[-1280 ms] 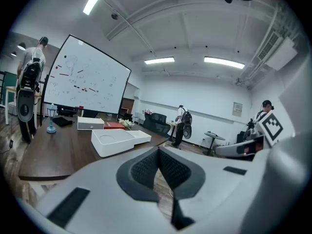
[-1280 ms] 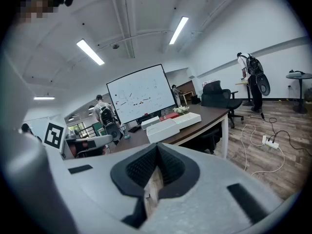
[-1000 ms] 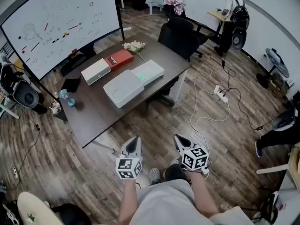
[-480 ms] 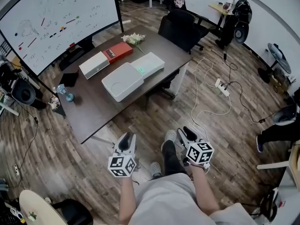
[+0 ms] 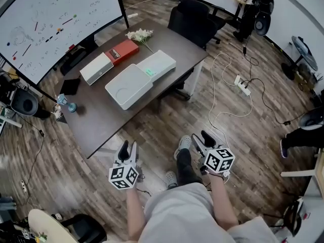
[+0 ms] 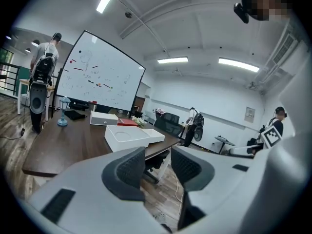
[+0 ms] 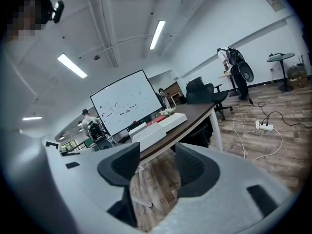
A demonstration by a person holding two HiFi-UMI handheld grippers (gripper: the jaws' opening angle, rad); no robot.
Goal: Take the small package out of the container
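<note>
The person stands back from the dark table (image 5: 101,120), well apart from it, with both bare forearms reaching forward from the waist and the elbows tucked in at the sides. Each hand carries its tongs low, about hip height, nose pointed ahead toward the table and the marker cube turned upward

The left gripper (image 5: 128,148) hangs over the wooden floor (image 5: 152,130) just short of the table's near corner. Its jaws are opening and stand moderately parted; between the ribbed pads (image 6: 129,169) there is only floor and the table edge beyond, so it grips nothing

The right gripper (image 5: 201,137) sits a little further forward and to the side of the person's shoe (image 5: 183,145). Its jaws are opening too and are spread wider than the left pair, again with nothing between them

The white container (image 5: 129,85) lies flat near the middle of the table, a shallow round recess showing on its top face. A second white box (image 5: 158,65) touches its far side. Beyond them lie a red box (image 5: 121,51) end to end with a long white box (image 5: 96,68), and a small bunch of flowers (image 5: 137,34) near the far edge. The small package itself does not show in any view, so I cannot tell where it lies

A whiteboard (image 5: 50,19) stands behind the table, a black office chair (image 5: 195,22) is pulled up at its far end, and a power strip (image 5: 242,85) with a white cable trails over the floor to the right
</note>
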